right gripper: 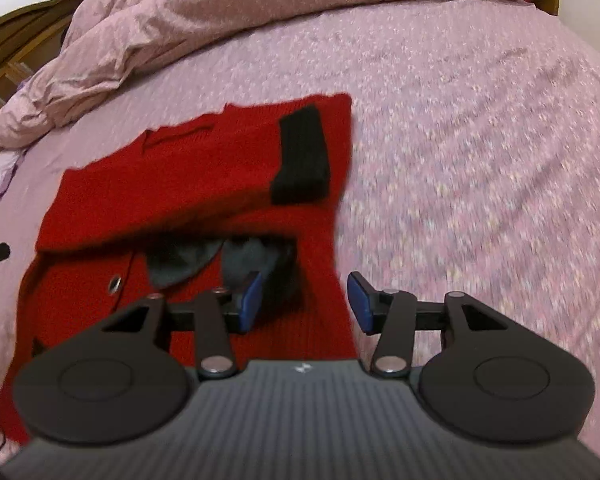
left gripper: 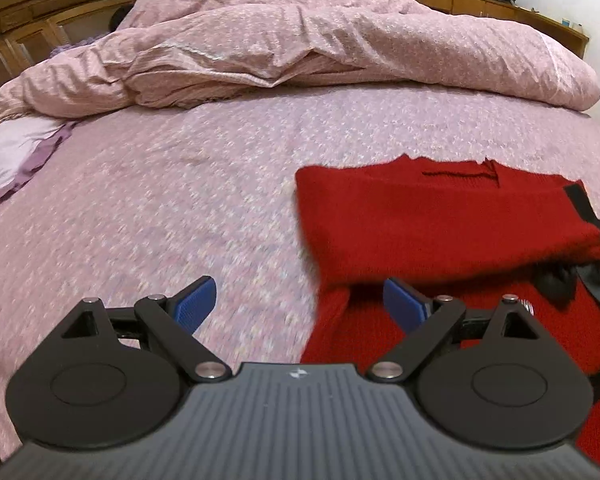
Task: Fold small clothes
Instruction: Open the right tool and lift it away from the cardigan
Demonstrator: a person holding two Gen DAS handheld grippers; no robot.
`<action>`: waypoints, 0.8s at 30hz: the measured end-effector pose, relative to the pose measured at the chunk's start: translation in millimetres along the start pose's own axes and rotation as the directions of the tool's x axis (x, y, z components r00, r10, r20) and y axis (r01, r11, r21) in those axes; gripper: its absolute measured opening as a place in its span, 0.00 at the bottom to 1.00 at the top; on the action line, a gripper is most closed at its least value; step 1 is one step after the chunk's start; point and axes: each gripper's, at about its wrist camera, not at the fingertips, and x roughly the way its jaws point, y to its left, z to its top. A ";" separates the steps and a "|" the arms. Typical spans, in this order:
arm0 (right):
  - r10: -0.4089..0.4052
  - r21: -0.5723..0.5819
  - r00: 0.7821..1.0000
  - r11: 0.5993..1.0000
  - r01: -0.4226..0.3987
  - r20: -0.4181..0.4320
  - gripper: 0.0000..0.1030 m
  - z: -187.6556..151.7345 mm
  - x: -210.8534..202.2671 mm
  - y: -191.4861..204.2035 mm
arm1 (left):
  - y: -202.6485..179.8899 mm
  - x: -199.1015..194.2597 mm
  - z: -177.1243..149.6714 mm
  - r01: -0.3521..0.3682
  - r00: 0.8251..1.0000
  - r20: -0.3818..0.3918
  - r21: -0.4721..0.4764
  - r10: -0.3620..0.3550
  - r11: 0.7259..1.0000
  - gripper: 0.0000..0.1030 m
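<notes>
A small red knitted sweater (left gripper: 440,232) lies on the pink bed sheet (left gripper: 160,208), with a sleeve folded across its body. In the right wrist view the sweater (right gripper: 172,184) shows a black cuff (right gripper: 300,156) on that sleeve and dark fabric (right gripper: 204,260) under the fold. My left gripper (left gripper: 300,300) is open wide over the sweater's left edge, with nothing held. My right gripper (right gripper: 306,300) is open above the sweater's right edge, and its pads (right gripper: 252,300) touch no cloth.
A crumpled pink duvet (left gripper: 300,48) is heaped across the far half of the bed. A pale purple garment (left gripper: 16,156) lies at the left edge. A wooden wardrobe (left gripper: 40,12) stands far left. Bare sheet (right gripper: 480,160) extends right of the sweater.
</notes>
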 end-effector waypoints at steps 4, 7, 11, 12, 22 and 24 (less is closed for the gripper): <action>0.022 -0.008 1.000 1.000 -0.022 -0.009 0.48 -17.5 -17.5 2.5 | 3.0 -18.9 -23.9 -0.001 1.000 -0.012 -0.003 0.000 1.000 0.91; 0.043 -0.023 0.999 0.999 -0.044 -0.030 0.48 -24.4 -28.2 3.3 | 4.4 -29.1 -39.3 -0.008 1.000 -0.019 0.007 0.008 1.000 0.91; 0.002 -0.080 0.996 0.997 -0.009 -0.094 0.49 -32.1 -34.7 8.0 | 9.5 -40.0 -53.9 0.014 0.999 -0.045 -0.017 -0.015 1.000 0.91; -0.002 -0.085 0.994 0.996 -0.008 -0.112 0.49 -34.2 -35.0 7.3 | 9.9 -41.5 -56.9 0.020 0.998 -0.052 -0.019 -0.021 1.000 0.91; -0.006 -0.050 0.969 0.999 -0.007 -0.248 0.48 -67.7 -24.1 -15.6 | 17.5 -31.3 -83.9 0.042 0.988 -0.152 0.004 -0.041 0.999 0.91; 0.022 -0.029 0.967 0.999 -0.030 -0.253 0.48 -73.3 -22.7 -19.3 | 20.0 -26.5 -86.0 0.051 0.984 -0.170 -0.009 -0.052 0.999 0.91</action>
